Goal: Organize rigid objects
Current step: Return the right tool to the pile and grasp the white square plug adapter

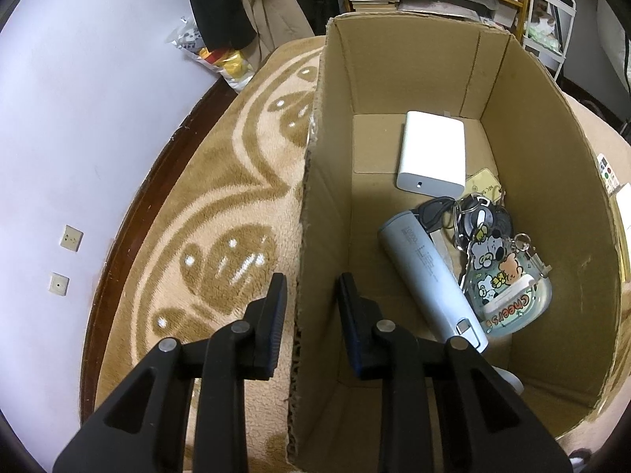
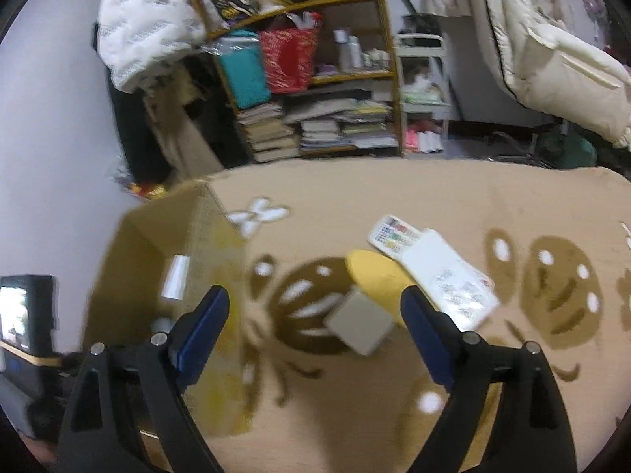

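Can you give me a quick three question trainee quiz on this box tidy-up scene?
1. True or false: the white power bank lies inside the box.
2. The left hand-held gripper straddles: A) the box wall, B) the keys, C) the remote?
3. What small grey thing on the blanket lies between the open fingers of the right hand-held gripper?

Key: 1 true; 2 A; 3 the grey block.
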The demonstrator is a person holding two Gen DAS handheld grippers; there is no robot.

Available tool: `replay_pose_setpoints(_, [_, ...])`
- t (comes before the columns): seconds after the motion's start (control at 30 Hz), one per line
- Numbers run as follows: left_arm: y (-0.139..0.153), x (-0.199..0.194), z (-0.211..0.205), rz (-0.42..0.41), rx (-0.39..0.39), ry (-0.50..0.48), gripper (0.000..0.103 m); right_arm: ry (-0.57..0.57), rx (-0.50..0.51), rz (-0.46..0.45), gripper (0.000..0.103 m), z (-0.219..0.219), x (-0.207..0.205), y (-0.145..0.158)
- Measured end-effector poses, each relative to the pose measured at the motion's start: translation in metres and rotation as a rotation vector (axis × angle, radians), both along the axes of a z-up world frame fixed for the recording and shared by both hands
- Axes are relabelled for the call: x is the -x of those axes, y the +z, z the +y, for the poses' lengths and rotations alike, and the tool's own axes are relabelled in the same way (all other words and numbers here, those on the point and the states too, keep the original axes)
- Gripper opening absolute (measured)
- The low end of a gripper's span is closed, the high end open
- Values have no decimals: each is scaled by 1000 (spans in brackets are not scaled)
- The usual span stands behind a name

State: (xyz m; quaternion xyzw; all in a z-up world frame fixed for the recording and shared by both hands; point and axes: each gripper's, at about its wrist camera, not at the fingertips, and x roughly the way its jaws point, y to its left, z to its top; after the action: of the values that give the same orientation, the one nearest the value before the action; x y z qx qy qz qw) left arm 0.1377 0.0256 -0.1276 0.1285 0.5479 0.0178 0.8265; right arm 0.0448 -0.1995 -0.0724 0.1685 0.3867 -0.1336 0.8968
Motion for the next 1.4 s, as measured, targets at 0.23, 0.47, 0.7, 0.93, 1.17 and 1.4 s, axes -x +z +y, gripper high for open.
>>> replay_pose_setpoints(0.23, [-1,1,-2,-2,-9,-4,26,-32,-39,30,93,-26,-2,-19])
replay_pose_setpoints(0.47, [0,2,-2,-3,-13,-7,26,-24,-36,96,93,-31,-14,-43])
replay_pose_setpoints(0.7, [0,2,-1,-4,-17,-8,26,-35,-75,139,93,-34,-23,-73])
replay_pose_setpoints(0.93, [0,2,-3,-5,-22,-9,26,-29,-81,148,88,-35,-29,-86])
replay_pose_setpoints(1.17, [0,1,-3,-5,-23,-9,26,-4,-76,159,72,-31,-35,-92])
replay_pose_setpoints(1.4, [-2,2,-4,-6,-26,-11,26,9,-60,174,70,-25,-37,-92])
